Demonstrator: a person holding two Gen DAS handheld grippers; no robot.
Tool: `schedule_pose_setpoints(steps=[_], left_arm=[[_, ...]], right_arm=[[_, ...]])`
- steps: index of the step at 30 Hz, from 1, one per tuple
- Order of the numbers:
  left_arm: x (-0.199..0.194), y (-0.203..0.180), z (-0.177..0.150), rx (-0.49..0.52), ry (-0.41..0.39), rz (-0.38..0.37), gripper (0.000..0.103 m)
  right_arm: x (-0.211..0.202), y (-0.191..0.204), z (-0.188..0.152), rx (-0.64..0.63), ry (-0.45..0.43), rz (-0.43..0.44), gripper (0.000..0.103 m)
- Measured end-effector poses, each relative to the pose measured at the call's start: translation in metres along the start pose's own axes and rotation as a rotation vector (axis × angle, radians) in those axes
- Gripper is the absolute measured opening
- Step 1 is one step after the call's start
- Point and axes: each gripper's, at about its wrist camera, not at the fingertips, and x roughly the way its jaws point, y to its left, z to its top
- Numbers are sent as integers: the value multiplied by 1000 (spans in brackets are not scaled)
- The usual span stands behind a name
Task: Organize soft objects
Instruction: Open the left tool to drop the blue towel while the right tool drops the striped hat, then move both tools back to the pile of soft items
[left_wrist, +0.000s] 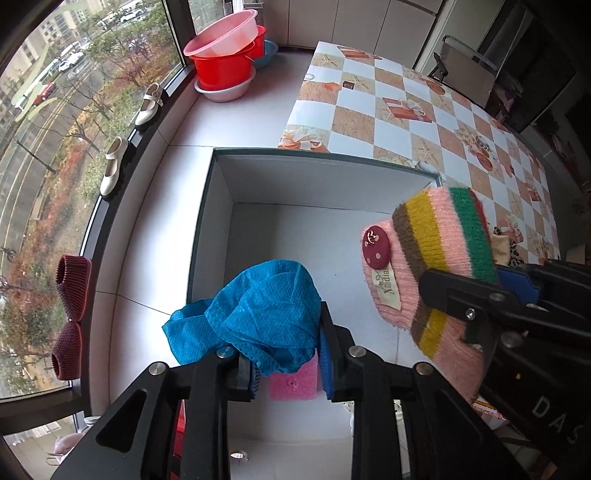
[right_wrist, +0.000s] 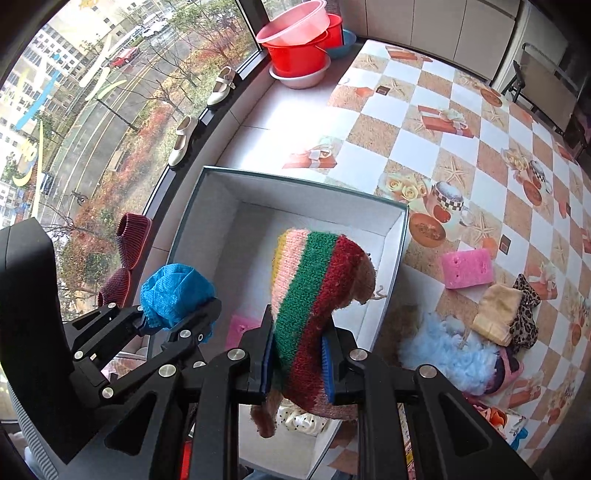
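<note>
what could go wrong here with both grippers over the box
1. The left gripper pinches only a fold of the blue cloth; its loose end hangs past the box wall and may drape outside on release.
2. The right gripper with the striped hat sits close by; they could bump.

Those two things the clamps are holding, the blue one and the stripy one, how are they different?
The blue cloth is one plain colour; the striped knit hat has pink, green, red, yellow and brown bands.
The cloth is thin and crumpled into a wad; the hat is thick, fuzzy knit.
The cloth is in the left gripper, the hat in the right gripper.
Both are soft and are held over the open white box.
</note>
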Motion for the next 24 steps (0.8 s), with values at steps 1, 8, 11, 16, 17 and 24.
schedule_pose_setpoints(steps=[1,8,11,16,17,24], left_arm=[[1,0,0,-1,4,-7,42],[7,2,-1,-25,-5,-24,95],[21,4,-1,-35,15,-31,102],[40,5,-2,-66,31,-128,102],[43,5,-2,-69,33,-135,102],[57,5,-2,-99,52,-153,102]], right_arm=[[2,0,0,0,8,-1,22],[8,-4,0,5,33,-18,89],[2,-7,0,18,23,-35,89],[-8,-10,0,22,14,-105,102],[-11,-13,0,35,9,-97,102],[-31,-31,-5,112,1,-48,102]])
